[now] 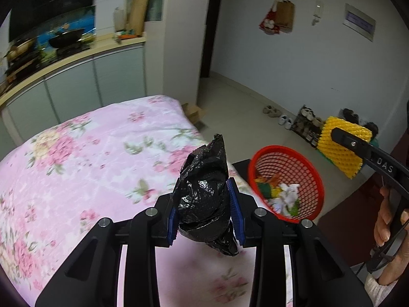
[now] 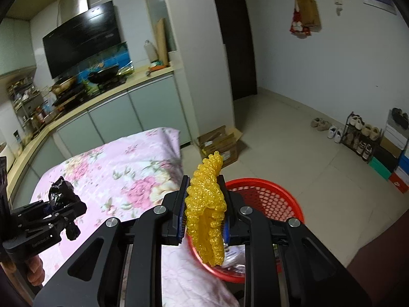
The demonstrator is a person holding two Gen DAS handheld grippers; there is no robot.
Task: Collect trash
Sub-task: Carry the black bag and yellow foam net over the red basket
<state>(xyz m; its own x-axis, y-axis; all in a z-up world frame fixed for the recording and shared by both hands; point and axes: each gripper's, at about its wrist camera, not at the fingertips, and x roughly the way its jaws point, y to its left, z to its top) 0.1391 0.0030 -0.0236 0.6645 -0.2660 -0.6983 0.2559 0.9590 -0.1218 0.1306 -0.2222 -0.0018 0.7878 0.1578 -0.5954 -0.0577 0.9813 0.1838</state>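
Trash is in both grippers. The left gripper (image 1: 205, 211) has its blue-padded fingers (image 1: 235, 204) clamped on a crumpled black plastic bag (image 1: 204, 192), which sticks up above them and hangs a little below, over the surface covered by a pink flowered cloth (image 1: 89, 166). In the right wrist view this same gripper (image 2: 55, 208) sits at about 9 o'clock with the bag (image 2: 60, 193) pinched in it.

The right gripper (image 2: 203, 211) has its fingers (image 2: 180, 212) closed on a piece of yellow foam netting (image 2: 205, 212), held upright and folded. In the left wrist view the netting (image 1: 342, 145) shows at about 3 o'clock, with the person's hand (image 1: 386, 220) on the handle below it.

A red mesh basket (image 1: 301, 168) stands just beside the surface's edge, at about 4 o'clock of the black bag; paper and coloured scraps (image 1: 283, 194) lie inside it. In the right wrist view the basket (image 2: 271, 194) lies directly behind and under the yellow netting.

Shoes (image 2: 329, 128) and a shoe rack (image 2: 360, 138) line the far wall; a cardboard box (image 2: 219, 143) sits on the tiled floor (image 2: 294, 153).
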